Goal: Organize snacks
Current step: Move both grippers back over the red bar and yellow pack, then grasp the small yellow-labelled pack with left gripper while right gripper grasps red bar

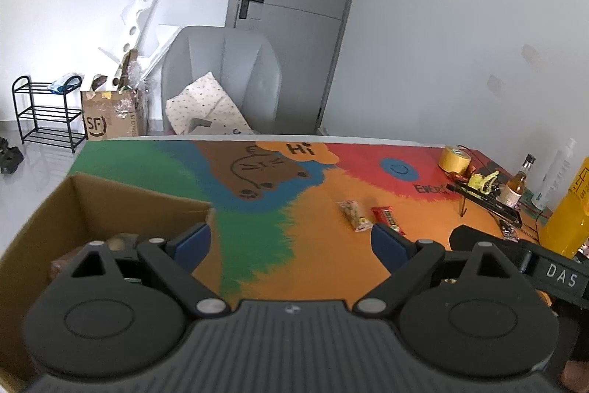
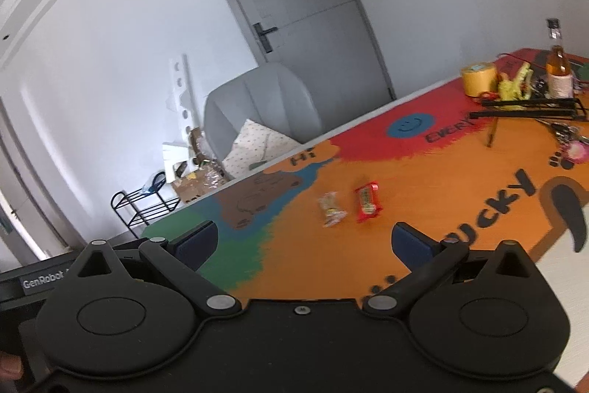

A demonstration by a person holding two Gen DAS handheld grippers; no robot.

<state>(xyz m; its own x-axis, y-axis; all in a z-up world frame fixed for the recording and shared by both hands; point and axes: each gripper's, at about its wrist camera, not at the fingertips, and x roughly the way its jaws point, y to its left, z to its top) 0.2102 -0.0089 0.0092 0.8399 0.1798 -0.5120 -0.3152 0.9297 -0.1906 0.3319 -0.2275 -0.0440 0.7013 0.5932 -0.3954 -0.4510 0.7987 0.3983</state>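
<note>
Inside cardboard box (image 1: 110, 197), snack packets (image 1: 123, 242) — blurred

A cardboard box (image 1: 110, 205) stands on the near left part of the table (image 1: 331, 179), with a few packets lying inside it. Farther right on the bare tabletop two snack packets lie side by side, just apart: the nut bar (image 1: 354, 215) on the left and the chocolate bar (image 1: 387, 218) on the right. Along the far right edge sit a tape roll (image 1: 455, 158), a small bottle (image 1: 517, 185) and a low rack (image 1: 486, 199), while a chair (image 1: 221, 80) stands behind the table with a door (image 1: 294, 17) behind it.
</note>
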